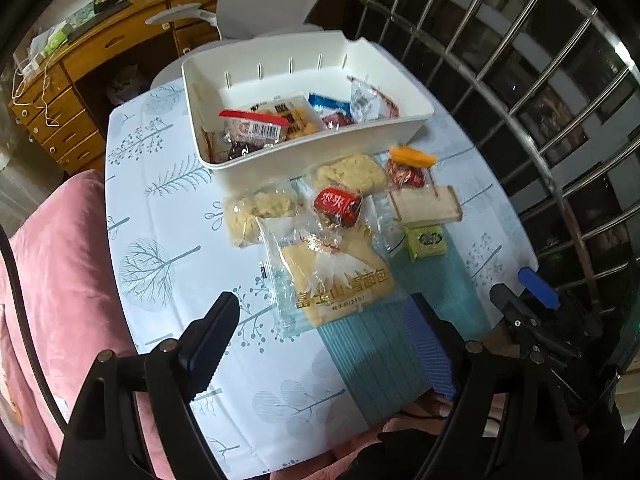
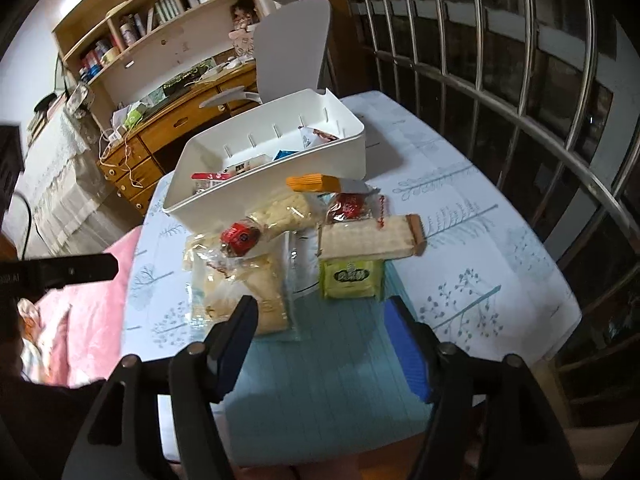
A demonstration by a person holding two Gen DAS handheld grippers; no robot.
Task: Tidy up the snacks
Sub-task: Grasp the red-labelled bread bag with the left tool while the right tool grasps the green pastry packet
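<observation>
The left gripper [image 1: 324,336] hangs at the bottom of its view with its jaws spread wide and nothing between them; its right finger is half lost against the blue mat [image 1: 384,356]. The right gripper [image 2: 324,344] is likewise released, low in its own view, fingers apart over the same mat [image 2: 328,376]. In the left view the right gripper's tips [image 1: 520,304] poke in at lower right, mostly cut off.

Just above the left fingers lies the bread pack [image 1: 332,276], its clear wrapper glaring so only part of the print reads. Above it sit a red candy [image 1: 338,206], two pale snack bags [image 1: 256,216], a wafer [image 1: 426,204] and a green packet [image 1: 426,242]. An orange-topped bag [image 1: 412,166] lies close to the bin's front wall; whether it touches is unclear.

The white bin [image 1: 320,156] stands in the upper middle on the tablecloth [image 1: 160,240], holding several wrapped snacks [image 1: 256,128] piled together and hard to tell apart. In the right view its front wall [image 2: 280,184] hides most of them.

A pink cushion [image 1: 60,260] is cut off at the left edge.
</observation>
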